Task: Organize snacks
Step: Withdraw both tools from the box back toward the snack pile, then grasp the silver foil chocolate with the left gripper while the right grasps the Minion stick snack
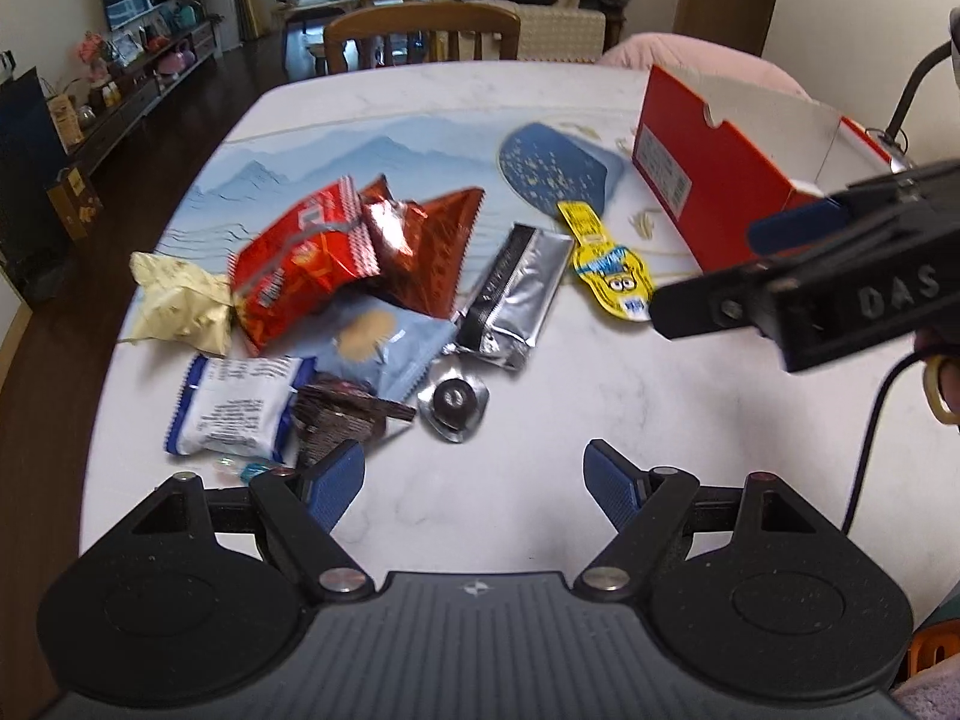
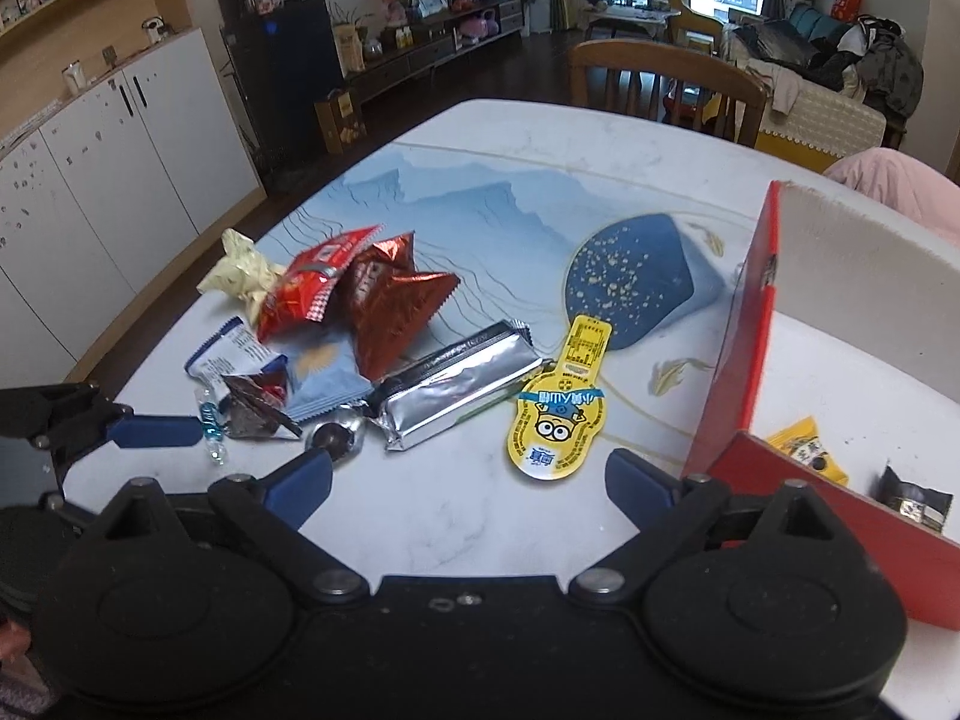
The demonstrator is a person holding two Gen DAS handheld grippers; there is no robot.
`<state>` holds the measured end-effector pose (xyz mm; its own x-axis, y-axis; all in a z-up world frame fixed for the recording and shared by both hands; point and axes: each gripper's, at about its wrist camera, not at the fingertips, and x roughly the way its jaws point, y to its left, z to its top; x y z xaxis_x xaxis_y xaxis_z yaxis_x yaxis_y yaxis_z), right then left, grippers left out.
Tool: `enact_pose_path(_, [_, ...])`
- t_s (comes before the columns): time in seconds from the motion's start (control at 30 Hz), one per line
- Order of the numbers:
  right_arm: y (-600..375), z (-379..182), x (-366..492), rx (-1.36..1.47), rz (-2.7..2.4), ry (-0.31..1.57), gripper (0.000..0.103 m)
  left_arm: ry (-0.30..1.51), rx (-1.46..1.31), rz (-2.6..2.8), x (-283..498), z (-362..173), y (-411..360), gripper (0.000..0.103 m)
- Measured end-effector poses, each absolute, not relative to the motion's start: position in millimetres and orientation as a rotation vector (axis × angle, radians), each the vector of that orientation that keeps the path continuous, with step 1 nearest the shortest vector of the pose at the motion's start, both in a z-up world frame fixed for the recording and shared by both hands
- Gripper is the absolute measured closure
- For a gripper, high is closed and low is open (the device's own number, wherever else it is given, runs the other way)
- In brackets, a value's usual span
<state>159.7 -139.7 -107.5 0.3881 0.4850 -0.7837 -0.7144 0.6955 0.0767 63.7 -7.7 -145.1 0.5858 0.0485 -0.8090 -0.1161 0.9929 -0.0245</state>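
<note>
Snacks: two red bags (image 1: 312,264), one silver pouch (image 1: 516,294); box (image 2: 744,360) holds two; both jaws apart.

Left wrist view: camera sits behind the left gripper (image 1: 474,483), low over the near table (image 1: 540,396) edge, facing toward the far chair (image 1: 420,30) at 12 o'clock. The snack pile lies close at 11 o'clock; the red box (image 1: 720,180) is at 2 o'clock.

Right wrist view: camera sits behind the right gripper (image 2: 468,486), facing similarly, angled slightly left. The red box (image 2: 750,360) is very near at 3 o'clock.

Both views share the pile, yellow packet (image 1: 612,270) (image 2: 558,414), box and chair (image 2: 666,78).
</note>
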Motion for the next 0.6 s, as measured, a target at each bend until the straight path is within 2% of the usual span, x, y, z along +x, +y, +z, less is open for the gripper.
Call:
enact_pose_path(0.17, [-128.1,-121.8,171.5,-0.317,0.764,0.88,0.011,0.952,-0.066,0.083,75.2,-156.8,-10.7,0.023])
enact_pose_path(0.4, [-117.5,-145.1,185.7,-0.348,0.682,0.924,0.029,0.992,-0.083,0.075,91.9,-172.1,-8.4,0.042])
enact_pose_path(0.6, [-112.0,-151.2,192.4,-0.356,0.638,0.926,0.033,1.012,-0.103,0.1,103.3,-177.3,-0.5,0.046])
